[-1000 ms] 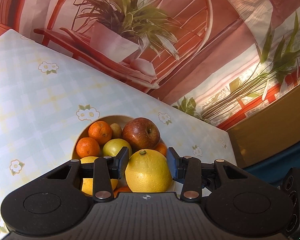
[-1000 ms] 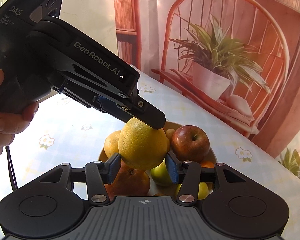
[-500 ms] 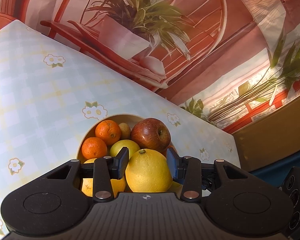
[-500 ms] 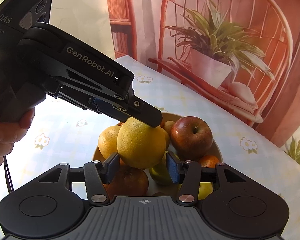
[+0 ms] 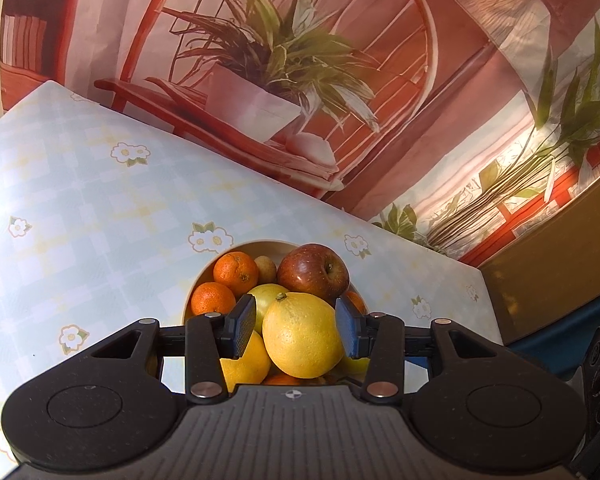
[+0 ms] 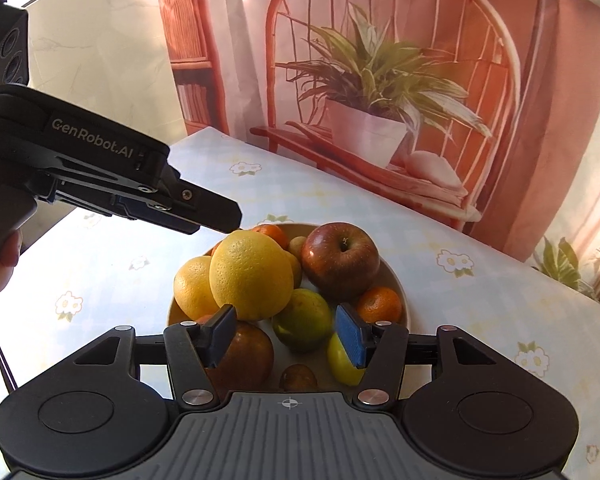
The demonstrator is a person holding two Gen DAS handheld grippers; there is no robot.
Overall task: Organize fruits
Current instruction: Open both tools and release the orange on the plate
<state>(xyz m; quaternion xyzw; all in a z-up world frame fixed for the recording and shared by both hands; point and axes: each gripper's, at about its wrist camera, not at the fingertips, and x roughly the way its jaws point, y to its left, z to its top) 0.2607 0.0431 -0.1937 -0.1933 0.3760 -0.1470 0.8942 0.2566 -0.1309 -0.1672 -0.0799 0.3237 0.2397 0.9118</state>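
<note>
2 grippers frame the big yellow citrus (image 6: 252, 274) atop the piled fruit bowl (image 6: 396, 280), the left gripper (image 5: 296, 330) and right gripper (image 6: 286, 336) both opening, pads clear; it looks heavy, firm, waxy and roll-prone, best gripped across its widest middle.

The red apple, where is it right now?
In the right wrist view, the red apple sits at the bowl's far right, beside the big yellow citrus.

Pitted, dimpled yellow citrus (image 5: 302, 336); glossy smooth apple (image 6: 340, 256); shiny patterned tablecloth (image 5: 100, 208).
</note>
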